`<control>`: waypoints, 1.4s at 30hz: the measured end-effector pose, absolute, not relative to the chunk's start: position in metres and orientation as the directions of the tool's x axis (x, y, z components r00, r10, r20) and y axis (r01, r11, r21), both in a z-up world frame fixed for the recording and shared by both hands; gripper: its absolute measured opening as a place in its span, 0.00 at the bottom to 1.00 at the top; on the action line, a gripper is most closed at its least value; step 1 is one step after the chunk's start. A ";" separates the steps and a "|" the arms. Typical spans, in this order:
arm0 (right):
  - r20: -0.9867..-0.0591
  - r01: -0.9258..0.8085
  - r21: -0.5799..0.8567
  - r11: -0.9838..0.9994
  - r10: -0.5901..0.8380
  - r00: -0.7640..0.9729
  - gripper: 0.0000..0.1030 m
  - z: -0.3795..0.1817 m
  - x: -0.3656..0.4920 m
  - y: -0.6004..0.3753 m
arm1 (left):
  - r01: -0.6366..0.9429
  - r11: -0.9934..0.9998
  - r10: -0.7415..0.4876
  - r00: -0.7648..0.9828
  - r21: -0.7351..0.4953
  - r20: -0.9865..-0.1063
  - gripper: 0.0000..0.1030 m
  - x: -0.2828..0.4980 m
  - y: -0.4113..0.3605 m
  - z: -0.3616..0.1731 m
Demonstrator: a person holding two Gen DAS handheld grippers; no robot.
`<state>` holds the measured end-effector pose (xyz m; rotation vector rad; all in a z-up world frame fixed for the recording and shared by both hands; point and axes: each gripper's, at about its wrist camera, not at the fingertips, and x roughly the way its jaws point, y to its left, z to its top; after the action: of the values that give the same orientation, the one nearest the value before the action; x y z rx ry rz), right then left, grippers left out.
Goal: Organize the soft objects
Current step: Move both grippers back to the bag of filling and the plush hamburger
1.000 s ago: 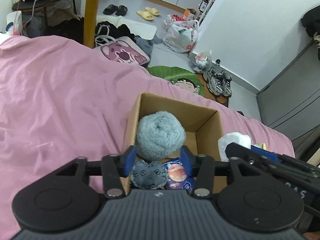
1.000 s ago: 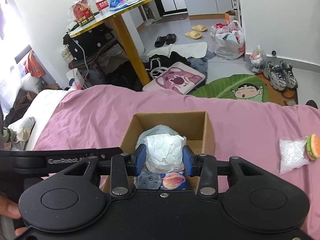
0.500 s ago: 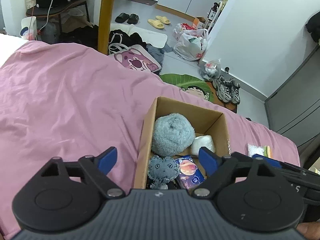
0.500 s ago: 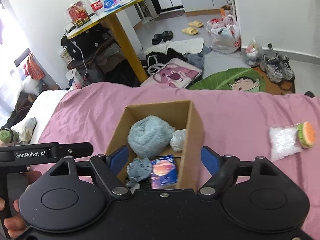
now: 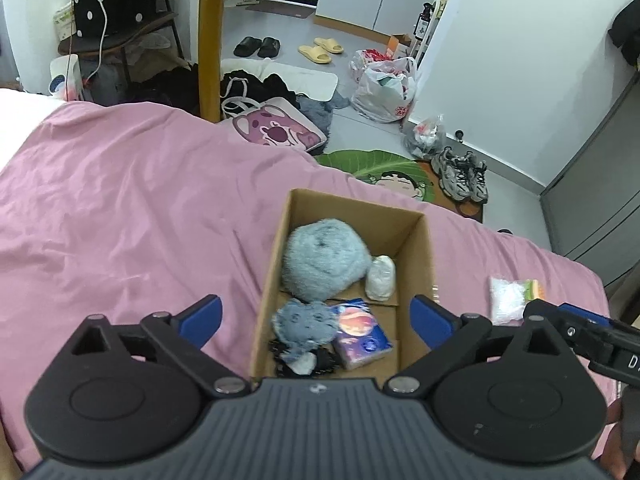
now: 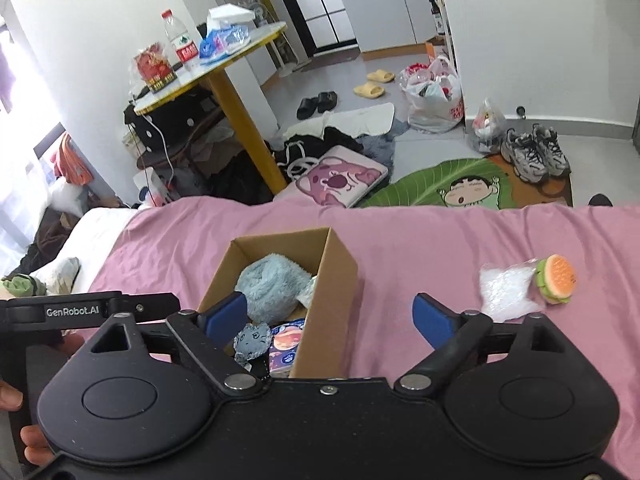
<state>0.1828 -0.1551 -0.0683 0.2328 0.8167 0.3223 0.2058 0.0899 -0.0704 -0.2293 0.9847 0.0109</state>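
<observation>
Pink bedding (image 5: 132,216) fills most of both wrist views, rumpled and spread across a bed, with a cluttered floor beyond its far edge. On the bedding stands an open cardboard box (image 5: 420,264), its flaps up and its inside visible from above. Within the box, a fluffy grey-blue ball (image 5: 324,260) takes up the far half, touching the left wall. Just beside it on the right sits a small white wad (image 5: 381,276). Nearer the camera lie a small grey plush (image 5: 304,326) and, touching it on the right, a little packet printed with a planet (image 5: 362,338). Right of the box, well apart from it on the bare bedding, rests a clear plastic bag of white filling (image 6: 506,288) with a toy burger (image 6: 557,279) touching its right edge. The left gripper (image 5: 316,316) hangs over the near end of the box with its jaws spread wide, having just been opening, and nothing is gripped between its blue pads (the box contents simply show through the gap). The right gripper (image 6: 330,314) is likewise released, its jaws having just been opening, straddling the box's right wall with nothing pressed between them. A person's fingers (image 6: 34,444) show at the lower left of the right wrist view.
</observation>
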 end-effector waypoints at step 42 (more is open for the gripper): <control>-0.588 -0.206 0.338 0.918 0.377 0.715 1.00 -0.054 0.175 -0.316 | -0.092 0.982 -0.070 0.633 -0.164 -0.771 1.00 0.189 -0.060 -0.028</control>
<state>0.1753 -0.3160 -0.0541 0.2574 0.7038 0.3266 0.1889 -0.0597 -0.0280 -0.1957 0.8874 0.0131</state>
